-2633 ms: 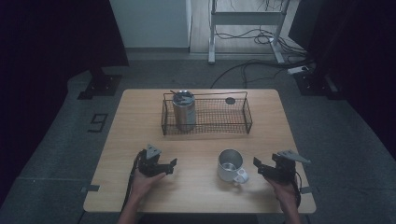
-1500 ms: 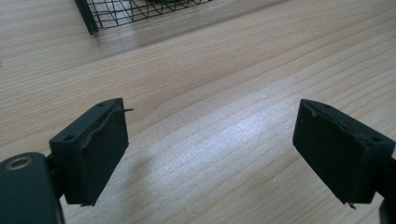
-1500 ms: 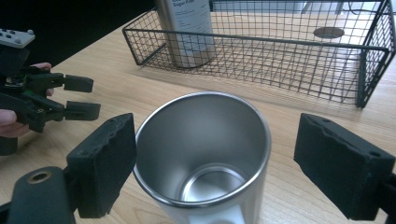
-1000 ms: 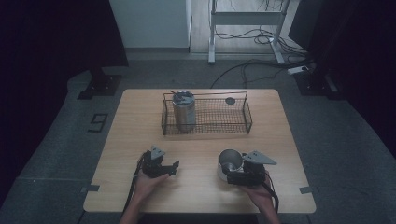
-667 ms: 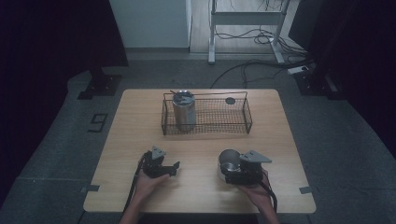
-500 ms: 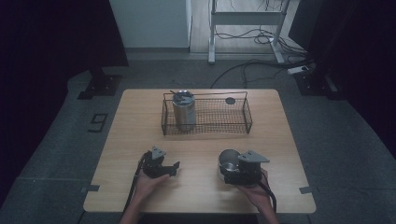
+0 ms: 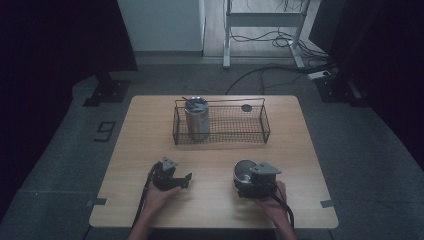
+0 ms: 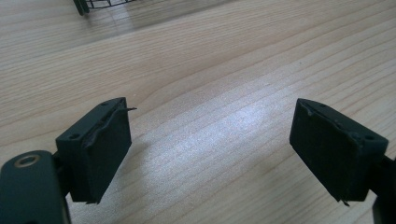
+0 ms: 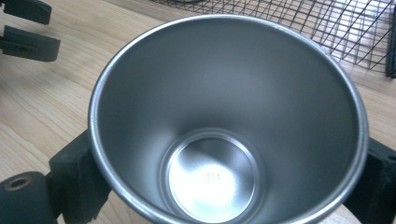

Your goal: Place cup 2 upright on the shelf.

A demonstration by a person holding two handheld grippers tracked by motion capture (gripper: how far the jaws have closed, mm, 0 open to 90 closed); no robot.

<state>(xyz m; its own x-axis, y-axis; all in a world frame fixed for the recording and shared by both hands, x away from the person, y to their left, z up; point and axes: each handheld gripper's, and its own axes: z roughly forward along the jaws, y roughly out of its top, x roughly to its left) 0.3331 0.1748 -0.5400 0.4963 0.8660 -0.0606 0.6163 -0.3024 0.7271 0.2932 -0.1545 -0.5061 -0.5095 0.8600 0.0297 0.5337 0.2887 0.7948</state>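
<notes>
Right gripper view shows the steel cup (image 9: 224, 126) from above and very close, so the outside wall, the handle and the foot of the cup are hidden behind its own rim. The two black jaws of the right gripper (image 9: 224, 186) stand at the lower left and lower right of the cup, each touching its outer wall; most of each jaw is covered by the rim. The right gripper is closed around the cup. The inside of the cup is matt grey metal, empty, with a round flat bottom that reflects light, and a small stamped mark in the middle which is too small to read. The rim is thin and bright.

In the high view the cup (image 7: 244, 171) stands on the wooden table (image 7: 305, 200), in the front right part, well apart from the wire basket (image 7: 235, 131). The grey plate of the right gripper (image 7: 245, 184) and the person's right hand (image 7: 274, 200) cover the near side of the cup, so there only a part of the rim is seen. The picture is dark and details are hard to make out.

In the basket a tall metal tumbler (image 7: 197, 118) stands upright at the left end, and a small dark round thing (image 7: 246, 108) lies near the far edge; what it is cannot be told.

The left gripper (image 8: 210, 154) has its jaws wide apart with nothing between them, above bare wood. It is in the front left part of the table (image 7: 186, 179), held by the left hand (image 7: 159, 194).
</notes>
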